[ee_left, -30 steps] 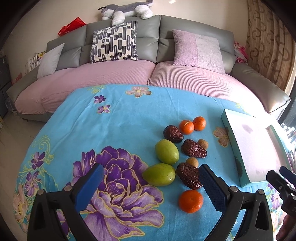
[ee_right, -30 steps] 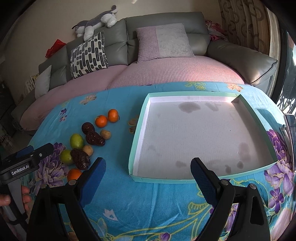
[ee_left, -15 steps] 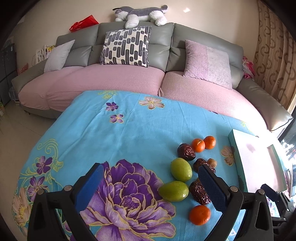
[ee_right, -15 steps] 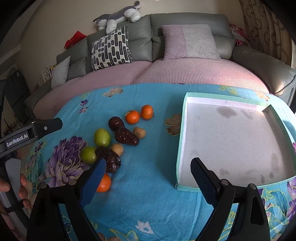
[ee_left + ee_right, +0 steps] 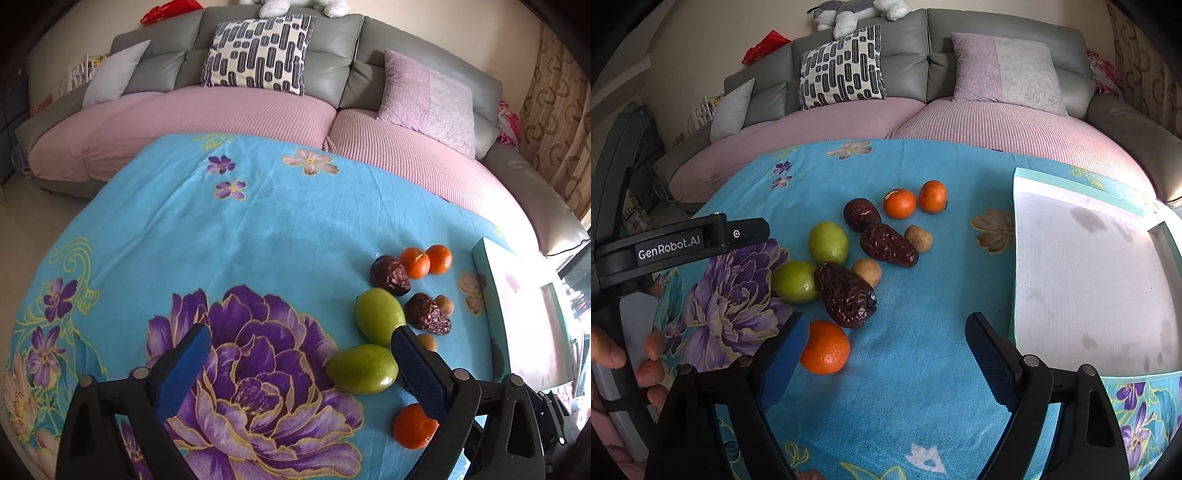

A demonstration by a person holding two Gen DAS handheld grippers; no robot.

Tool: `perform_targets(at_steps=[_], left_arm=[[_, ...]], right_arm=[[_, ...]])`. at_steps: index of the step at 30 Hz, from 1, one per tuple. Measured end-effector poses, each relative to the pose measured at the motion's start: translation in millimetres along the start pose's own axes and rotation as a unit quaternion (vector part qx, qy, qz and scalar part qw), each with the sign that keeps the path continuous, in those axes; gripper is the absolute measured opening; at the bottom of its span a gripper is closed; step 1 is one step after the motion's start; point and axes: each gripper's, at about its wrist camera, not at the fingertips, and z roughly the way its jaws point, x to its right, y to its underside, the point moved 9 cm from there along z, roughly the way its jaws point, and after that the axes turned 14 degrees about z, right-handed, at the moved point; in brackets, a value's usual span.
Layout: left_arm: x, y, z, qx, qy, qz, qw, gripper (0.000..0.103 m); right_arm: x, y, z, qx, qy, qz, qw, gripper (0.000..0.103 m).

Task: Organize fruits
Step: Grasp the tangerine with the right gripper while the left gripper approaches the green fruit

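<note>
A cluster of fruit lies on the blue floral cloth: two green fruits (image 5: pixel 828 242) (image 5: pixel 794 282), three dark wrinkled dates (image 5: pixel 846 293), two small tan fruits (image 5: pixel 867 271) and three oranges. The nearest orange (image 5: pixel 825 347) sits just beside my right gripper's left fingertip. My right gripper (image 5: pixel 886 332) is open above the cloth, between the fruit and the tray. My left gripper (image 5: pixel 301 349) is open too, left of the fruit; its right finger overlaps the lower green fruit (image 5: pixel 364 369) and the near orange (image 5: pixel 413 426). The pale tray (image 5: pixel 1086 266) with a teal rim holds nothing.
A grey and pink sofa (image 5: pixel 960 122) with cushions runs behind the table. A hand (image 5: pixel 613 354) holds the left gripper's handle at the left of the right wrist view. Open cloth stretches left of the fruit in the left wrist view.
The right gripper has swung left from the tray toward the fruit and come closer to the near orange. The left gripper has shifted left, so the fruit now lies at its right.
</note>
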Motion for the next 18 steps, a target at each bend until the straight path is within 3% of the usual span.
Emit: perform_targets(at_steps=[7, 16, 18], left_arm=[[-22, 19, 16, -0.026, -0.013, -0.026, 0.9992, 0.092], [-29, 22, 12, -0.021, -0.009, -0.042, 0.9988, 0.092], [-30, 21, 10, -0.019, -0.009, -0.044, 0.9988, 0.092]], right_arm=[[-19, 16, 17, -0.028, -0.011, -0.026, 0.999, 0.084], [-28, 32, 31, -0.053, -0.003, -0.044, 0.998, 0.073], [-29, 32, 30, -0.052, -0.003, -0.045, 0.998, 0.061]])
